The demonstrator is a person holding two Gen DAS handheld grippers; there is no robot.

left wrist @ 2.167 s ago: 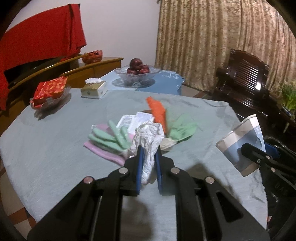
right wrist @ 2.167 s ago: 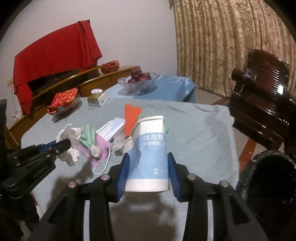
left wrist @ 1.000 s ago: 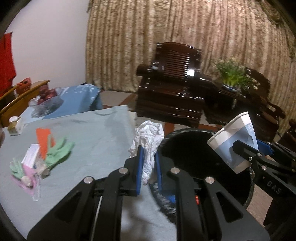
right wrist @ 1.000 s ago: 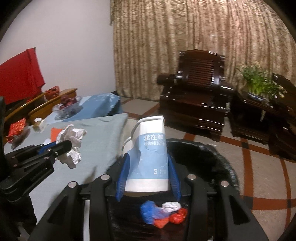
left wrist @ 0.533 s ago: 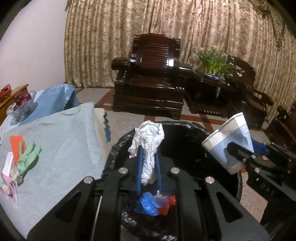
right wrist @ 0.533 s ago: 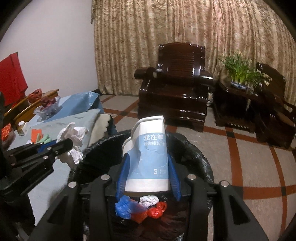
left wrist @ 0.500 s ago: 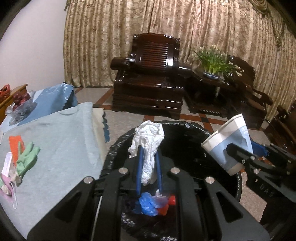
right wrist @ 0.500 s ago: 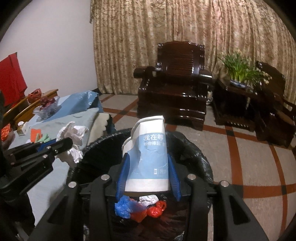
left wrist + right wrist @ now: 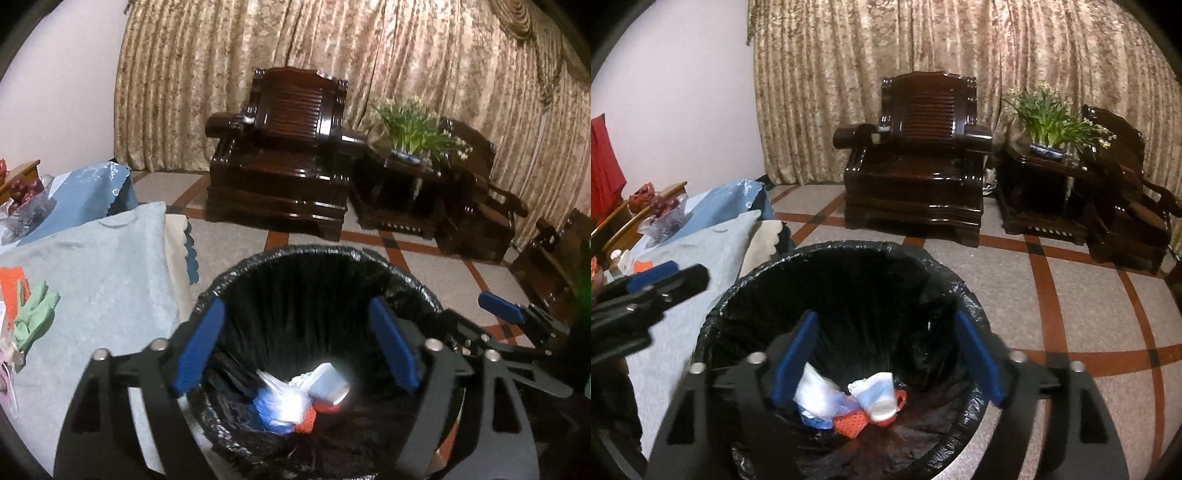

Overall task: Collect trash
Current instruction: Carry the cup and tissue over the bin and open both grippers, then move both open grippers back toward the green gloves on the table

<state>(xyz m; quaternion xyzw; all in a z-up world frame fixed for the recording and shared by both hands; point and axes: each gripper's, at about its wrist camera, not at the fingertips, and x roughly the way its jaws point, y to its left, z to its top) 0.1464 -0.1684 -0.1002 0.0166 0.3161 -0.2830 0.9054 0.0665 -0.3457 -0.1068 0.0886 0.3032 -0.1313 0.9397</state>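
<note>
Over the lined bin (image 9: 317,258), both hand-held grippers, left (image 9: 295,347) and right (image 9: 886,358), had just opened and hung empty, the crumpled paper (image 9: 284,402) and cup (image 9: 328,384) dropped among the trash, while more litter (image 9: 33,314) awaited collection on the tabletop (image 9: 103,280).

In the left wrist view, the white crumpled paper (image 9: 284,400) at the bottom of the black bag-lined trash bin (image 9: 314,258) is a bright blur, and it hides part of the blue scrap under it. The green glove (image 9: 35,314) on the pale blue tablecloth (image 9: 103,280) is partly cut off by the left edge. The bin's near rim is hidden behind the gripper frame.
</note>
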